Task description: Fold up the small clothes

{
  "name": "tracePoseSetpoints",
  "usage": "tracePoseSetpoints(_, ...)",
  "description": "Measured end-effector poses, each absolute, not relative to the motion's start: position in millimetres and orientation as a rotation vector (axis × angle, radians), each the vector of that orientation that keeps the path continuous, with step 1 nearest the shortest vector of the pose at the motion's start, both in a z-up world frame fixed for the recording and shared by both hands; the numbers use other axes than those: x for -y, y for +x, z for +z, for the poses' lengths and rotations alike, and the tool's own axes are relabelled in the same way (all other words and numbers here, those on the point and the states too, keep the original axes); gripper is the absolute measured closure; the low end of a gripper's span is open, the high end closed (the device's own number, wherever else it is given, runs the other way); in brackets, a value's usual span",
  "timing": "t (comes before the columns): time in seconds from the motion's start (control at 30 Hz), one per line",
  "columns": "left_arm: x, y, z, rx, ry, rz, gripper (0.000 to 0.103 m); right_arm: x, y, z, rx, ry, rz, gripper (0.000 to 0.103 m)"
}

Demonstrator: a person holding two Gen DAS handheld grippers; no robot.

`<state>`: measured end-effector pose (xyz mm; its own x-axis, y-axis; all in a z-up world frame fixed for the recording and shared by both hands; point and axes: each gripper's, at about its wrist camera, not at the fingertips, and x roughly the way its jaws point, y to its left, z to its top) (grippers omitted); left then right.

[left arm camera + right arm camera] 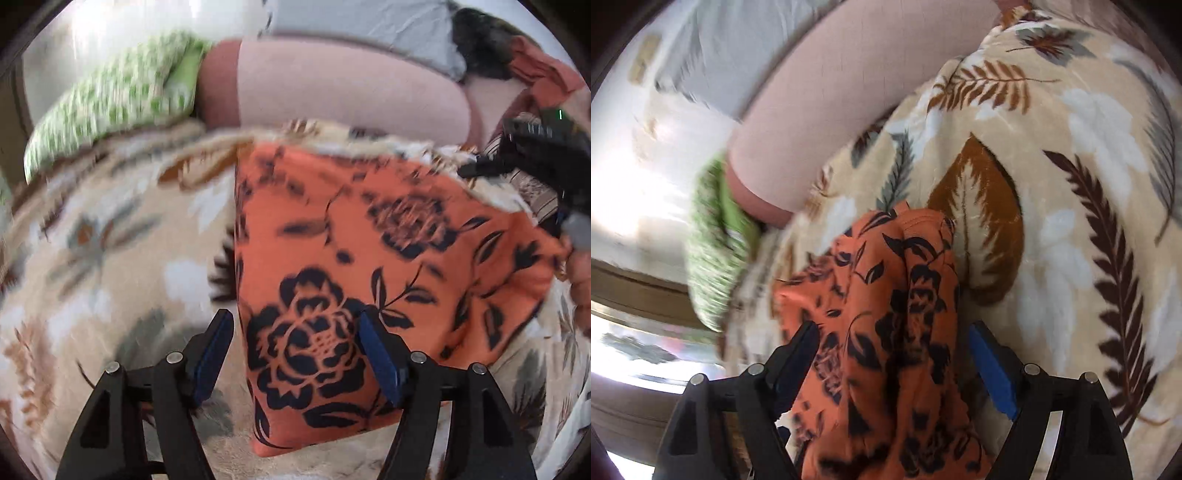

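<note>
An orange cloth with black flowers [369,258] lies folded and flat on a beige leaf-print blanket [110,258]. My left gripper [293,317] hangs open over the cloth's near left corner. Its blue pads stand apart, and the cloth edge runs under the gap between them. In the right wrist view the same cloth [886,295] lies bunched and ridged between the jaws of my right gripper [894,328]. That gripper is open, and its right pad stands apart from the fabric. The right gripper's black body [546,155] and a person's hand [581,280] show at the cloth's far right edge.
A pink bolster [351,85] runs along the back of the blanket, with a green-and-white pillow [118,99] beside it. Behind lie grey sheeting [369,26] and a heap of dark and rust clothes [517,55]. The bed's edge and a bright floor [628,206] show at the left.
</note>
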<state>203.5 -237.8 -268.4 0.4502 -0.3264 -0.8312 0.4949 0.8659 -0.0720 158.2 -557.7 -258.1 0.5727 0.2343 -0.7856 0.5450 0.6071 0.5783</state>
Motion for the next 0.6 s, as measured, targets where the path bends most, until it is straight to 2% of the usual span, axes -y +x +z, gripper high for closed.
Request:
tracePoseSetpoints(0.03,236,204,-275,-1.01,0.181,-0.513,0.032,552,165,-259,-1.009,0.888,-0.22,0.019)
tracePoseSetpoints(0.07,232,205,-280,-1.023,0.155,-0.518,0.032,542,176,-260,-1.048,0.81,-0.224,0.026)
tracePoseSetpoints(0.1,228,205,-280,-1.02,0.134,-0.526,0.032,535,183,-262,-1.083,0.757,-0.23,0.056)
tracePoseSetpoints(0.13,224,204,-280,-1.016,0.121,-0.533,0.032,529,190,-263,-1.12,0.704,-0.23,0.074)
tracePoseSetpoints(0.2,216,204,-275,-0.993,0.11,-0.546,0.032,513,195,-250,-1.106,0.57,-0.239,0.085)
tracePoseSetpoints(0.37,194,201,-249,-0.855,0.084,-0.519,0.033,496,185,-199,-0.85,0.507,-0.064,0.086)
tracePoseSetpoints(0.43,190,199,-240,-0.804,0.067,-0.504,0.033,500,181,-195,-0.73,0.507,0.028,0.086)
tracePoseSetpoints(0.53,198,196,-243,-0.801,0.087,-0.507,0.033,534,185,-237,-0.711,0.661,0.081,0.086)
tracePoseSetpoints(0.6,207,197,-253,-0.833,0.121,-0.502,0.033,562,188,-286,-0.808,0.778,0.02,0.082)
